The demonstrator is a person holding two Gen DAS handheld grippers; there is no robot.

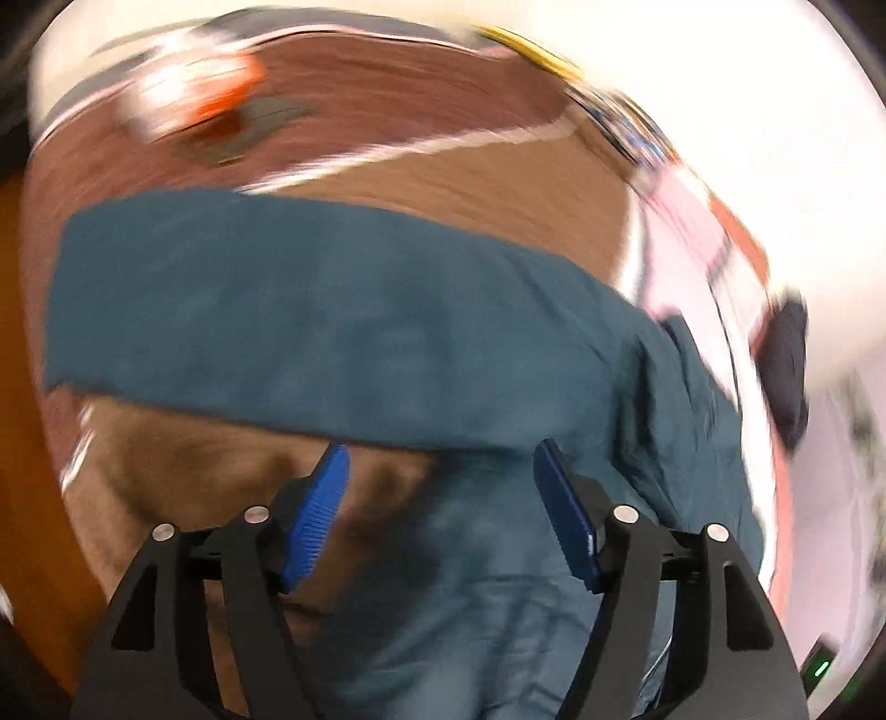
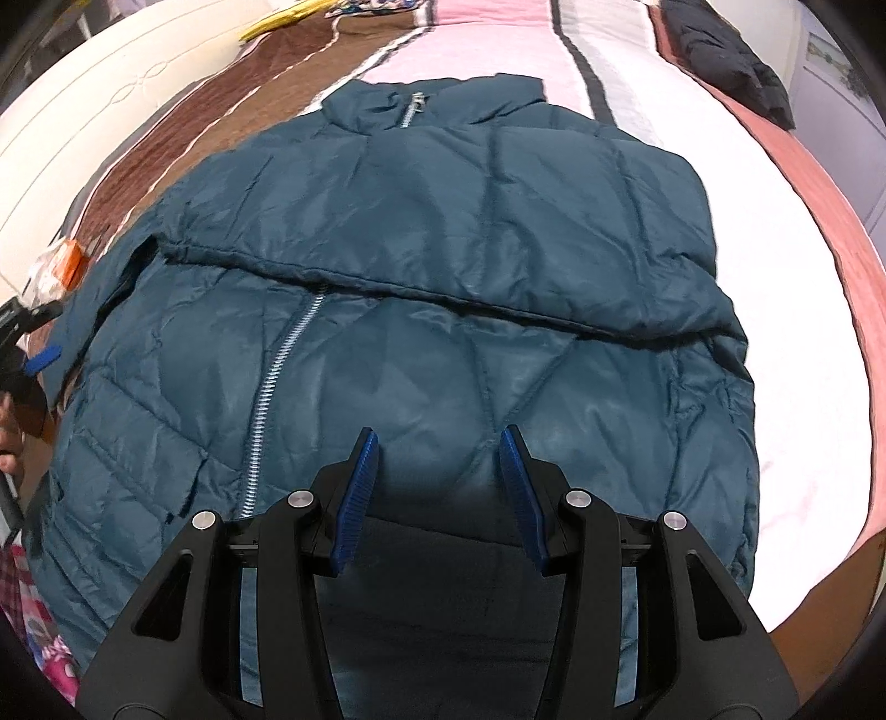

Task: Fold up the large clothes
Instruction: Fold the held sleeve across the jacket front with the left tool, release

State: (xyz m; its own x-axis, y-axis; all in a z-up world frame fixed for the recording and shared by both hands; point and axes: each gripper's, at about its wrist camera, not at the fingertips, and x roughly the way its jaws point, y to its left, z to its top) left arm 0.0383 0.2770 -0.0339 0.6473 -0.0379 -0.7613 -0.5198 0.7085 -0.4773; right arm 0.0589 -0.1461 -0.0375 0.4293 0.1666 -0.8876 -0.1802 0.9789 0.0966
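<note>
Grippers (image 1: 440, 448) (image 2: 439, 432) tilt down over jacket (image 2: 443, 232), fingers (image 1: 329, 498) apart.

Teal quilted puffer jacket (image 2: 443, 232) showing slightly glossy, crinkled cloth, metal zipper (image 2: 277, 382) glinting, ribbed blue gripper pads (image 2: 354, 498) being seen matt, striped bedspread (image 2: 498, 50) looking soft.

One teal jacket (image 2: 421, 266), perhaps one black garment (image 2: 720, 50).

My left hand-held gripper (image 1: 440, 459) tilts downward, its blue pads (image 1: 326, 493) spread wide with nothing between; my right hand-held gripper (image 2: 438, 443) points steeply down, jaws parted, gripping nothing
</note>
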